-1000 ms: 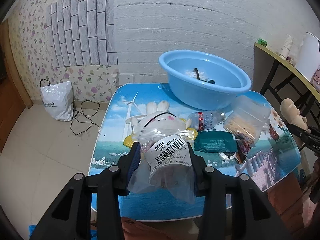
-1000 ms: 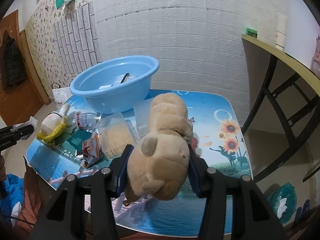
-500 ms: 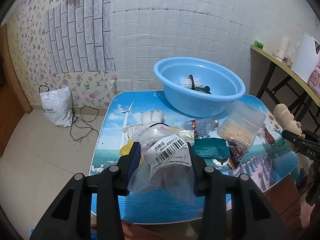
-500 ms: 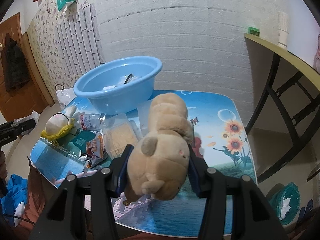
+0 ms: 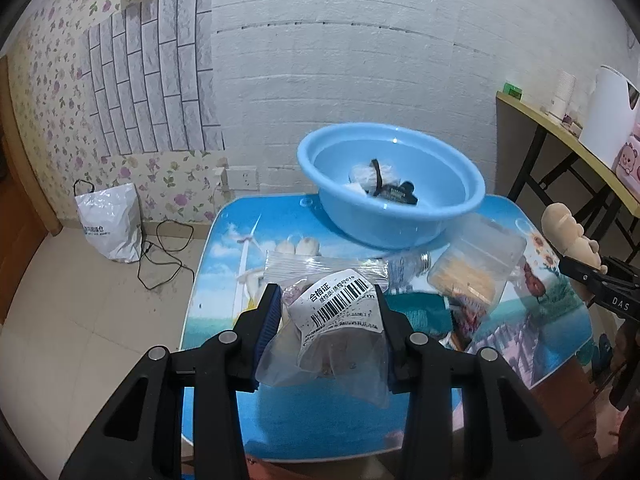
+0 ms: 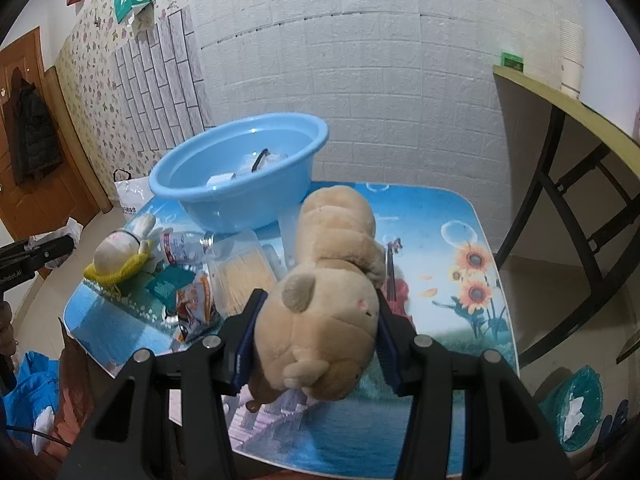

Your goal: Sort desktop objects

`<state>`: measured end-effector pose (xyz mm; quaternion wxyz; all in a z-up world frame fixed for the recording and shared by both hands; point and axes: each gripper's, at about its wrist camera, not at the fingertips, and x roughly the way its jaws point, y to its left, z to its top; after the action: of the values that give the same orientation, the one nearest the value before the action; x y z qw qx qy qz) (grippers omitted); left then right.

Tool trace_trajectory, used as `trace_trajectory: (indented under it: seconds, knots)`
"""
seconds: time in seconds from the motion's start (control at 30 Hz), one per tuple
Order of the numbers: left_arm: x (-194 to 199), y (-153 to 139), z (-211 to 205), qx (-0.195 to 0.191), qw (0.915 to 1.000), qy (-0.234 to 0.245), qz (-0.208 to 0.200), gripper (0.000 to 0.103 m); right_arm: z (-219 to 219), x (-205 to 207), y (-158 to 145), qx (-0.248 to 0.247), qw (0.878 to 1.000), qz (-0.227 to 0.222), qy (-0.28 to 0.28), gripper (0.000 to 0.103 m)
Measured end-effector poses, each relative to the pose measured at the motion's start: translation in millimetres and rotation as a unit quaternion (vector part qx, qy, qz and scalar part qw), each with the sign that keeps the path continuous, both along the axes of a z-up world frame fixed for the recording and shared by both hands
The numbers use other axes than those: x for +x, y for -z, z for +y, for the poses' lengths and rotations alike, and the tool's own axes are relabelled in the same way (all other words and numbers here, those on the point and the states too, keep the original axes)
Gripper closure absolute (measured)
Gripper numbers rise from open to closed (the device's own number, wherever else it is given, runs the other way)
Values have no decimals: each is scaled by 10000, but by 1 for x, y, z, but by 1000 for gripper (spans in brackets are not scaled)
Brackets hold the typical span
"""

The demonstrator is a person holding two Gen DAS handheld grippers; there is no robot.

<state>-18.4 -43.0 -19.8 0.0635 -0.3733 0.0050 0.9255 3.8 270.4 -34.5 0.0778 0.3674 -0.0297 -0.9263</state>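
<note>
Surface [image 5: 224,240] first: a low one printed with sea, sky and sunflowers, carrying everything else. Blue plastic basin [image 5: 392,216] stands at its far edge against the white brick wall, with a black strap and a few pale items lying inside. Tan plush toy [image 6: 324,292] comes next, clamped at its middle between the jaws of the right gripper [image 6: 316,344] and lifted clear above the near right part of the surface; the jaws are partly closed and press into its sides, and its bulk hides what lies directly behind it. Clear lidded box of pale sticks [image 6: 244,272] lies in front of the basin. White rabbit plush [image 6: 120,248] with a yellow scarf lies at the left, touching a small water bottle [image 6: 180,246] on its side. Clear barcode-labelled bag [image 5: 336,332] is pinched between the partly closed jaws of the left gripper [image 5: 328,332], held above the near edge and blocking most of the rabbit from that view. Teal packet [image 6: 170,282] and an orange snack wrapper [image 6: 196,304] lie just beside the box.
</note>
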Motion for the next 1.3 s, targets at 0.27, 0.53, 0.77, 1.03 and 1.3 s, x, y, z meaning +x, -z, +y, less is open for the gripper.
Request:
trace_trajectory:
  seconds: [0.27, 0.53, 0.77, 1.03, 1.3]
  knots:
    - [-39, -24, 16, -71, 9996, 243, 101, 61, -14, -24, -19, -125, 9996, 164, -206, 54]
    - [-109, -19, 49, -384, 9973, 564, -254, 61, -46, -76, -38, -206, 9981, 289, -503, 54]
    - [-148, -8, 80, -525, 9938, 873, -439, 61, -60, -107, -54, -310, 9964, 411, -679, 54]
    - [-164, 19, 102, -623, 9906, 946, -769, 61, -64, -122, -43, -333, 9964, 206, -752, 53]
    - [-161, 17, 104, -745, 9901, 929, -737, 48, -62, -124, -36, -381, 9965, 117, -740, 53]
